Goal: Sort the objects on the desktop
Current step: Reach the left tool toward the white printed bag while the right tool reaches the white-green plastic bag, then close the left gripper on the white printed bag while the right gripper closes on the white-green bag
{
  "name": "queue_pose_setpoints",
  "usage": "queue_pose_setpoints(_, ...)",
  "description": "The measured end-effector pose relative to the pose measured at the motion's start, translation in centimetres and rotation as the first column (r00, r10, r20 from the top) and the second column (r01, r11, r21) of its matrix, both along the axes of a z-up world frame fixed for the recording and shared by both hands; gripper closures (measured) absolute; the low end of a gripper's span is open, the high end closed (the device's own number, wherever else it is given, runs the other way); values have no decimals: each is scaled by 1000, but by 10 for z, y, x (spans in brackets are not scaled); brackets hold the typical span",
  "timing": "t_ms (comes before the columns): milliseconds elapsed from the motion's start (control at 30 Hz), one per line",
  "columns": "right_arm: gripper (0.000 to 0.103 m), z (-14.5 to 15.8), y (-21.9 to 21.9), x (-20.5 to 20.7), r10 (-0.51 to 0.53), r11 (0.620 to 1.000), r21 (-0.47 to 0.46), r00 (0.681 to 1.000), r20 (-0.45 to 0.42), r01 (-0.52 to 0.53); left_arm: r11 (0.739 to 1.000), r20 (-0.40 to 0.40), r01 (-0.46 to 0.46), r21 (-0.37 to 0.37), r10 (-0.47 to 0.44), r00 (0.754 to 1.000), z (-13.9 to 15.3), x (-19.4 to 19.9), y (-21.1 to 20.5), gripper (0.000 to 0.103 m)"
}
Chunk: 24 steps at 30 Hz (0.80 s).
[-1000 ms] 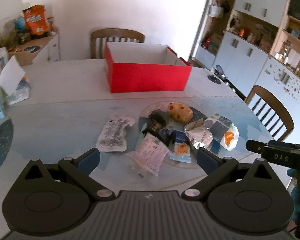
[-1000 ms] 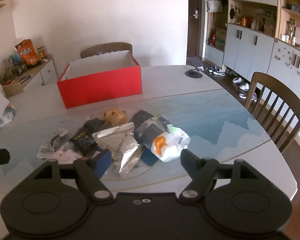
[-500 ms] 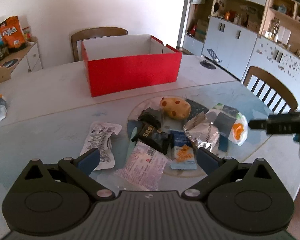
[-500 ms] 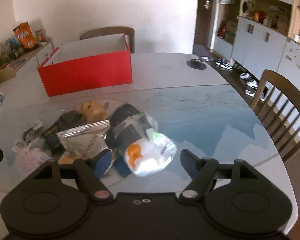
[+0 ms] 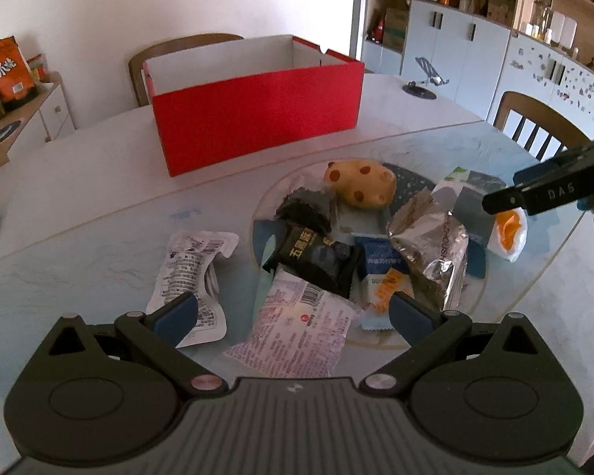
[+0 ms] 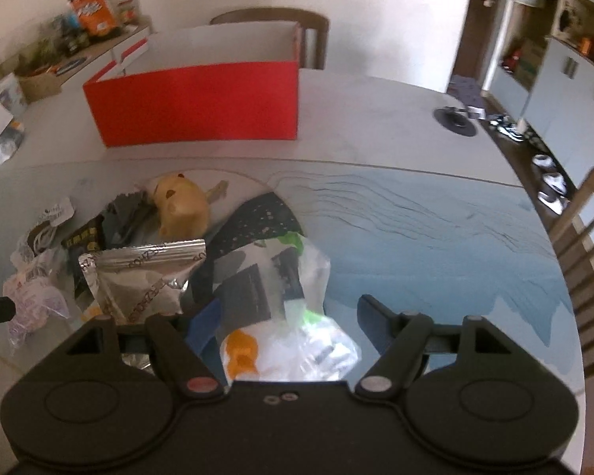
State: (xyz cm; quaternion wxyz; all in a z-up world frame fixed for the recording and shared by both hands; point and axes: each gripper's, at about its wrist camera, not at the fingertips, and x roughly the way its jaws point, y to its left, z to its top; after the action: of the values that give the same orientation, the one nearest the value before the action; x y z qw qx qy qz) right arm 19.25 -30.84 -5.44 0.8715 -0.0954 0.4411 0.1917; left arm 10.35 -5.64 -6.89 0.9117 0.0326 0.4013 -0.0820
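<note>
A pile of snack packets lies on the glass table in front of an open red box (image 5: 257, 118), also in the right wrist view (image 6: 198, 99). My left gripper (image 5: 291, 312) is open, its jaws either side of a pink-white packet (image 5: 297, 328). A white printed packet (image 5: 194, 261), a black packet (image 5: 316, 257), a silver foil bag (image 5: 435, 245) and a yellow spotted toy (image 5: 360, 186) lie beyond. My right gripper (image 6: 285, 312) is open and low over a clear plastic bag with an orange mark (image 6: 289, 316); the bag lies between its jaws.
Wooden chairs stand behind the box (image 5: 182, 49) and at the right (image 6: 586, 233). A side cabinet with snack bags (image 5: 8, 71) is at the left. White cupboards (image 5: 455, 51) line the right wall. A black phone stand (image 5: 423, 79) sits on the far table.
Both grippers have moved forward and down toward the pile. The left now straddles the pink-white packet; the right has come over the clear bag.
</note>
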Motion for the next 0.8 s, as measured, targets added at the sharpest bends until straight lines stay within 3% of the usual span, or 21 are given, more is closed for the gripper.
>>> queue_pose_setpoints(533, 27, -25, 14, 29, 82, 997, -6, 991, -107, -83, 1000, -49, 7, 12, -6, 999, -18, 13, -4, 1)
queue_pose_setpoints(800, 27, -35, 18, 35, 68, 997, -15, 988, -137, -70, 1000, -81, 12, 23, -10, 997, -28, 17, -2, 16)
